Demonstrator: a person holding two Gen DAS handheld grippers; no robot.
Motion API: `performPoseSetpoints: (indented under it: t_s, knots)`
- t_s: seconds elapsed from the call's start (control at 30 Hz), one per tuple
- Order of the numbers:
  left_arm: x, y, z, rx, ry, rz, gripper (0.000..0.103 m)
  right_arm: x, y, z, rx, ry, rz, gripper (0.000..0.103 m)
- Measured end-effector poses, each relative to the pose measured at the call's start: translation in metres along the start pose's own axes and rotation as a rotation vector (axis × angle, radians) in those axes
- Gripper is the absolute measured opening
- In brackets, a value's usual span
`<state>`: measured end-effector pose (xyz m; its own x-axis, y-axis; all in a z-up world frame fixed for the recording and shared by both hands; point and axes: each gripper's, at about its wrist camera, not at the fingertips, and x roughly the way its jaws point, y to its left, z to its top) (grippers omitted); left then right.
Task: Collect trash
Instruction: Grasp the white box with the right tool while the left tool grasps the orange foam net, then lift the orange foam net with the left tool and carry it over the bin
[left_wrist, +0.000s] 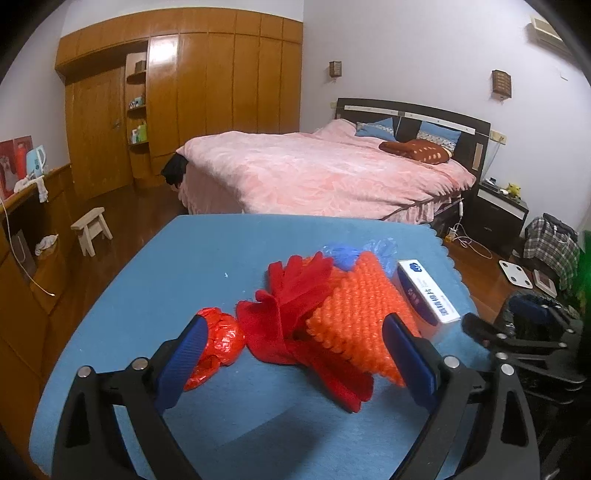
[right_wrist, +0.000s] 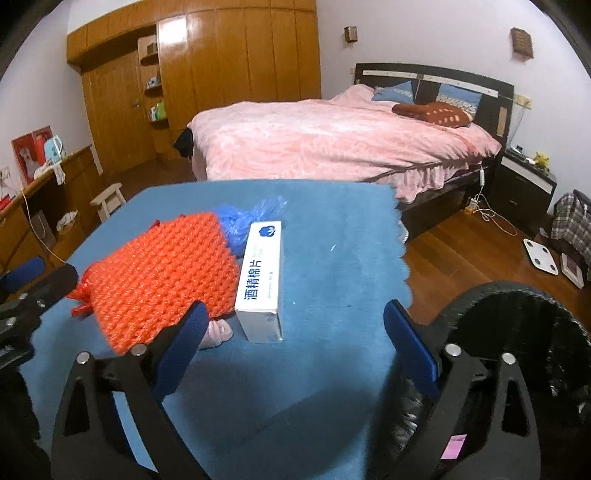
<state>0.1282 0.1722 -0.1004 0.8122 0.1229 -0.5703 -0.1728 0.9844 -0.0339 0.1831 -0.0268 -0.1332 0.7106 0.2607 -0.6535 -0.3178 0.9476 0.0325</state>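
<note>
A: Trash lies heaped on the blue cloth (left_wrist: 147, 295) ahead of both your tongs. The white box (right_wrist: 263, 275) carries the writing 酒精棉片 in dark blue down its long side, with a small blue emblem near its far end; the finer print beneath is too small to read.

B: Where does that box sit for me?

A: Just ahead of your right gripper (right_wrist: 295, 343), nearer its left finger, lying lengthwise away from you. Its left side is right against the orange bubble wrap (right_wrist: 162, 280). Your right tongs stand wide, nothing between the pads.

B: And my left?

A: Your left gripper (left_wrist: 297, 352) also stands wide and holds nothing. The red glove (left_wrist: 291, 314) and the near edge of the orange wrap lie between its fingers, with no pad visibly pressing on either. The crumpled red foil (left_wrist: 218, 339) sits partly behind its left finger.

B: What does one camera catch that the other misses?

A: Only the left view shows the glove and foil. Only the right view shows a small pink wad (right_wrist: 218, 332) tucked under the wrap's near edge, and the black bin (right_wrist: 517, 350) just right of your right finger. Both show the blue plastic bag (right_wrist: 247, 221) behind the wrap.
</note>
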Motion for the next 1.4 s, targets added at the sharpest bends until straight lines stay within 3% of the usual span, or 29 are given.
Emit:
performPoseSetpoints:
  t_s: [0.33, 0.6, 0.67, 0.73, 0.93, 1.2, 1.33, 1.4]
  knots:
    - [0.014, 0.005, -0.003, -0.008, 0.018, -0.011, 0.091, 0.034, 0.007, -0.002, -0.016, 0.072, 0.020, 0.063]
    - [0.022, 0.008, -0.005, -0.023, 0.033, -0.029, 0.089, 0.053, 0.008, 0.002, -0.019, 0.101, 0.034, 0.059]
    - [0.022, 0.008, -0.004, -0.022, 0.033, -0.034, 0.089, 0.056, 0.009, 0.003, -0.021, 0.113, 0.045, 0.051]
    - [0.022, 0.008, -0.004, -0.021, 0.032, -0.038, 0.088, 0.058, 0.009, 0.003, -0.020, 0.127, 0.083, 0.032]
    - [0.020, 0.003, -0.003, -0.019, 0.029, -0.059, 0.084, 0.043, 0.005, 0.004, -0.013, 0.108, 0.087, 0.029]
    - [0.027, -0.012, -0.001, -0.012, 0.041, -0.107, 0.068, 0.017, -0.008, 0.006, 0.007, 0.075, 0.059, 0.029]
    - [0.034, -0.019, 0.001, 0.003, 0.057, -0.127, 0.043, 0.009, -0.016, 0.005, 0.015, 0.066, 0.048, 0.029]
    - [0.035, -0.024, 0.001, 0.012, 0.064, -0.141, 0.025, 0.005, -0.019, 0.005, 0.025, 0.064, 0.048, 0.029]
